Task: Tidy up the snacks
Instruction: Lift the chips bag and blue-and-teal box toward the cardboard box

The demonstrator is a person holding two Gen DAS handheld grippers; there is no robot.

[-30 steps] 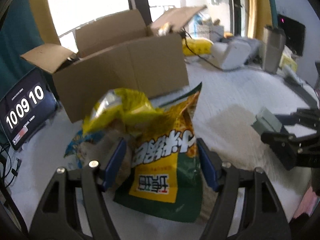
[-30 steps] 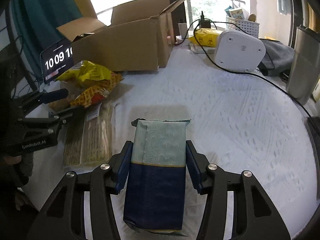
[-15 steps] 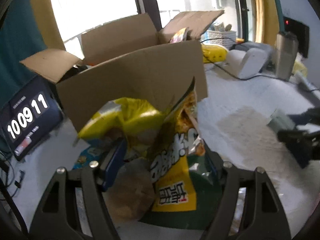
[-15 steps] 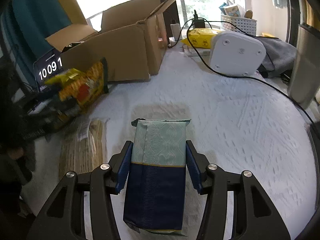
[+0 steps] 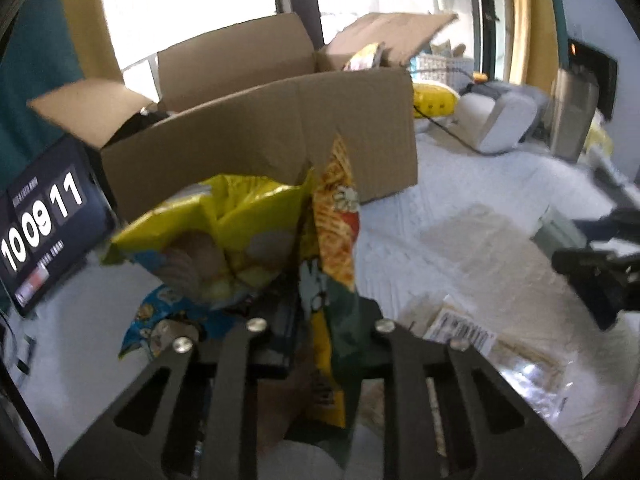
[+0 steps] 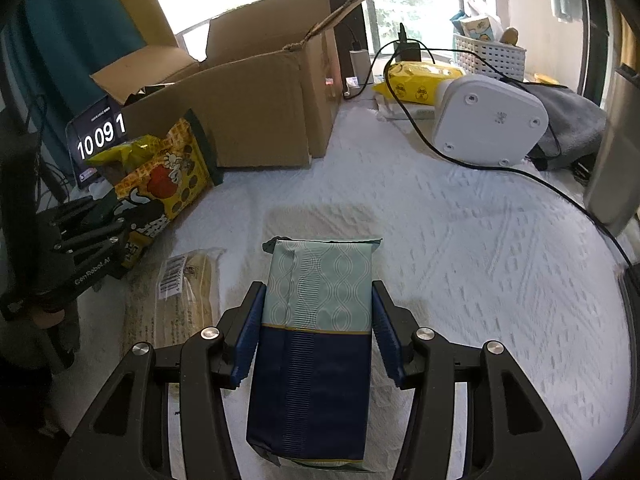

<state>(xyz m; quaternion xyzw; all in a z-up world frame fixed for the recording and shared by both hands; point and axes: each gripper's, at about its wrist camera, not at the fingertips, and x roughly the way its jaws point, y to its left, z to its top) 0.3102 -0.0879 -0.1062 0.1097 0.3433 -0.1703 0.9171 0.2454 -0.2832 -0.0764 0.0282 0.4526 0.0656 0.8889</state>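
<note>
Left gripper [image 5: 316,332] raised off the surface [image 6: 460,240], pointed at the cardboard box [image 5: 260,136], fingers clenched on a yellow-green snack bag [image 5: 334,240]; crumpled yellow chip bag [image 5: 208,232] bunched alongside. Right gripper [image 6: 316,332] level and low, fingers clamped on the teal-and-navy pack [image 6: 316,320]. Only the right wrist view shows the snack bag's front print and the left gripper from outside. Clear cracker pack [image 6: 180,292] lies flat between the grippers.

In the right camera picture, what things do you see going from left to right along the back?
Clock screen → cardboard box → yellow packet → white device → grey cloth.
</note>
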